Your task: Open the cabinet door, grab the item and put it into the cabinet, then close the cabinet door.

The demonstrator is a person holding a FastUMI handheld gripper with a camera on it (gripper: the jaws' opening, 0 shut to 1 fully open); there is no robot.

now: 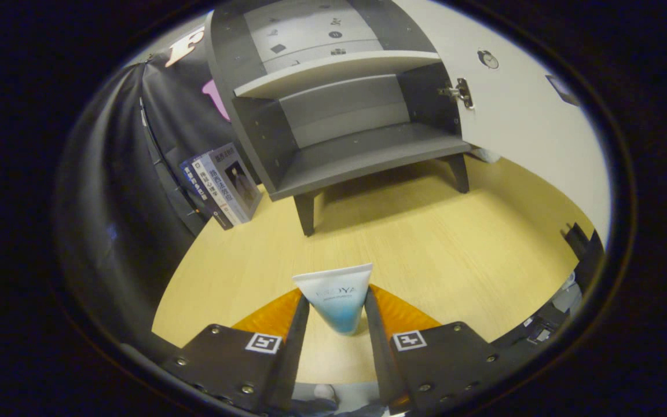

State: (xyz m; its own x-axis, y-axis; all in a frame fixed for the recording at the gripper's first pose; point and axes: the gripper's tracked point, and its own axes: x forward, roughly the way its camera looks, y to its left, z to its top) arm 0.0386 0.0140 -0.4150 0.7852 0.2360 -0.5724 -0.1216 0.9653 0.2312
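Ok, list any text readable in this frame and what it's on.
Nothing reads reliably.
tube, held between the gripper fingers: faint print, too blurred to quote.
books left of the cabinet: cover print, too small.
stickers on the cabinet's back panel and open door: small icons, no legible text.
square markers on the gripper: patterns, not words.

Your gripper (pixel 336 301) closes both fingers on an upright white-and-blue tube (pixel 336 296) above a wooden table (pixel 438 243), while beyond it a grey cabinet (pixel 333 116) stands with its white door (pixel 519 116) swung open and books (pixel 223 184) leaning beside it.
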